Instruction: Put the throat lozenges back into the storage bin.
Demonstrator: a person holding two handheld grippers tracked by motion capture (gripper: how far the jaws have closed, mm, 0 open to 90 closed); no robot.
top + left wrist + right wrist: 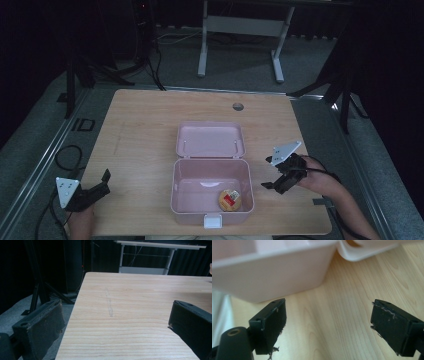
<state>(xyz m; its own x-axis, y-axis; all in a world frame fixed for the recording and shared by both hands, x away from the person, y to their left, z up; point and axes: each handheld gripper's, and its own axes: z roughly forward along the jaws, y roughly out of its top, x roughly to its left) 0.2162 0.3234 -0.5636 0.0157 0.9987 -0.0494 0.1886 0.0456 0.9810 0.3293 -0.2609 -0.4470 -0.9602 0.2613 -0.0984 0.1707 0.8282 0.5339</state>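
A pale pink plastic box with rounded corners point(212, 192) sits open near the front edge of the light wooden tabletop point(145, 130), its hinged lid point(210, 139) thrown back flat on the wood behind it and a small white latch point(212, 220) jutting from its front wall; inside, toward the front right corner of the tub, lies a small round orange-yellow packet with a red label point(229, 199), the one thing in the box; the right gripper point(276, 183), black with a grey three-cornered plate on top, hovers just beside the box's right wall, held by a hand point(315, 179) that comes in from the lower right, and its jaws stand wide apart with nothing between them; in the right gripper view the same gripper point(327, 322) looks along the wood at the pink wall point(274, 277) close ahead, with bits of fluff clinging to its pads point(273, 325); the left gripper point(100, 186) rests at the front left corner of the table, well apart from the box; in the left gripper view its jaws point(115, 325) are spread wide over bare wood grain point(130, 297), gripping nothing; a round grommet hole point(238, 106) marks the far side of the tabletop.
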